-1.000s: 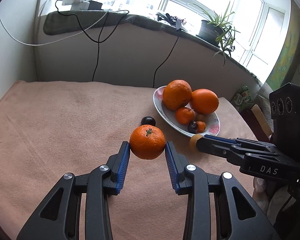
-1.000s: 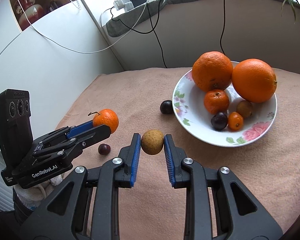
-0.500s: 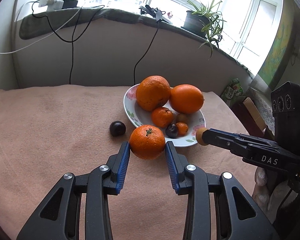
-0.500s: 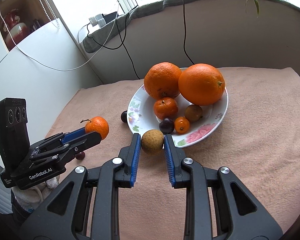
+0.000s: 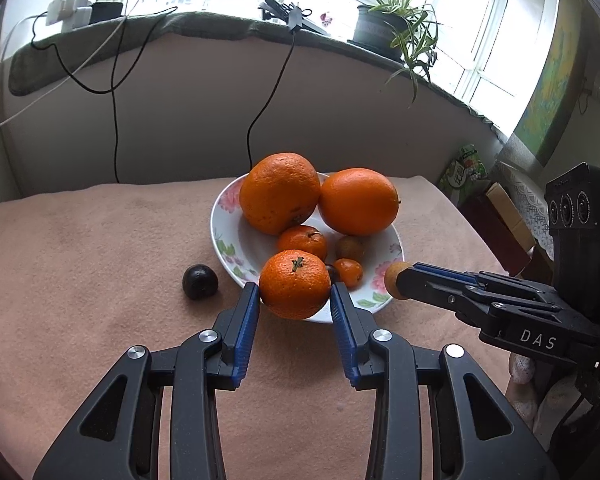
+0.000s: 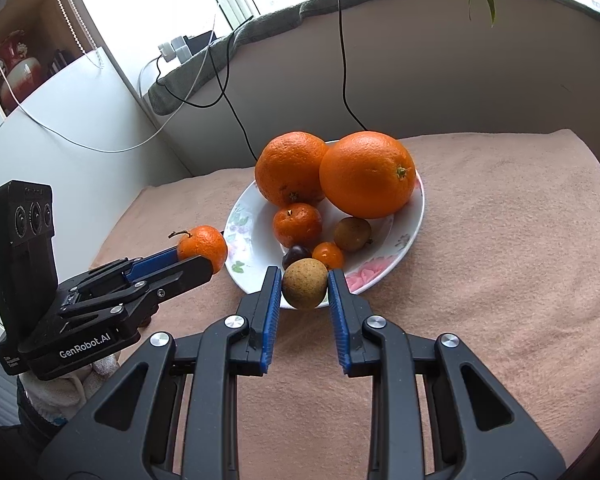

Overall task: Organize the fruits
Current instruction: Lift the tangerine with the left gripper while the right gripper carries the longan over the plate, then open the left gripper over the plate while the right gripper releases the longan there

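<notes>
Left wrist view: left gripper [image 5: 295, 304] clamped on round orange mandarin with short stem [image 5: 295, 284], held just above near rim of white floral porcelain plate [image 5: 224, 236]. Right gripper [image 6: 304, 294] nearly closed around small round brownish fruit [image 6: 304, 283], also at near rim. Risk: released here, could roll off rim onto pink cloth [image 5: 80, 248]; crowded plate, could knock small fruits ahead. Dark plum [image 5: 199, 281] left of left gripper, not yet collected.

My path over the plate [image 6: 414, 216] is blocked at the rear by two large oranges [image 6: 366, 174]; its near rim is crowded. Tabletop [image 5: 80, 240] left lies open except one dark fruit [image 5: 199, 281].
</notes>
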{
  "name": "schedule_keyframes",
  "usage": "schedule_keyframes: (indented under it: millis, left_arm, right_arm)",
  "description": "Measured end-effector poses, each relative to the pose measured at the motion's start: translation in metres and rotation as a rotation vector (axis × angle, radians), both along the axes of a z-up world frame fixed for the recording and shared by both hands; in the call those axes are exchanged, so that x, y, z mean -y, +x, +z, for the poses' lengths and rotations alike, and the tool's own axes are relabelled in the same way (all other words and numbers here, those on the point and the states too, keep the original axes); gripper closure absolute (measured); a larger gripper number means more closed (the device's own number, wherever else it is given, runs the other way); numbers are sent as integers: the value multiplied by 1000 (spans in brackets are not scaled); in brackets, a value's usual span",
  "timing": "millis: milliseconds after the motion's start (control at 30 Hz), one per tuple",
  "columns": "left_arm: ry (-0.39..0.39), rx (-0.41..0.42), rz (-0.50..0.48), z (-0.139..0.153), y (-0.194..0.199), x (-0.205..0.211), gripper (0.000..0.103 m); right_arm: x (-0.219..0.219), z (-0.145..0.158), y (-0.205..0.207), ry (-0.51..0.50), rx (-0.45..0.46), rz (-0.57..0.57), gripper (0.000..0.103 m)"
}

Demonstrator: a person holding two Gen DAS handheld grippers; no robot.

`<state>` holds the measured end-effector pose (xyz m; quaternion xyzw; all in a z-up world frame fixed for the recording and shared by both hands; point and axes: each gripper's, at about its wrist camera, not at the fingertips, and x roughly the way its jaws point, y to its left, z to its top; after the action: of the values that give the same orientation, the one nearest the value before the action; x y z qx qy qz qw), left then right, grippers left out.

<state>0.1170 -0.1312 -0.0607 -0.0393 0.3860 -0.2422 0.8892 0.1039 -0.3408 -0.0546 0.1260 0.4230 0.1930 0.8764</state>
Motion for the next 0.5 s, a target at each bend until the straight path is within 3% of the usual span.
schedule_keyframes:
  millis: [500]
  left_arm:
    - [13,-19,0,-4,11,9,68]
  right_arm:
    - [3,-7,10,-24,-12,-13,78]
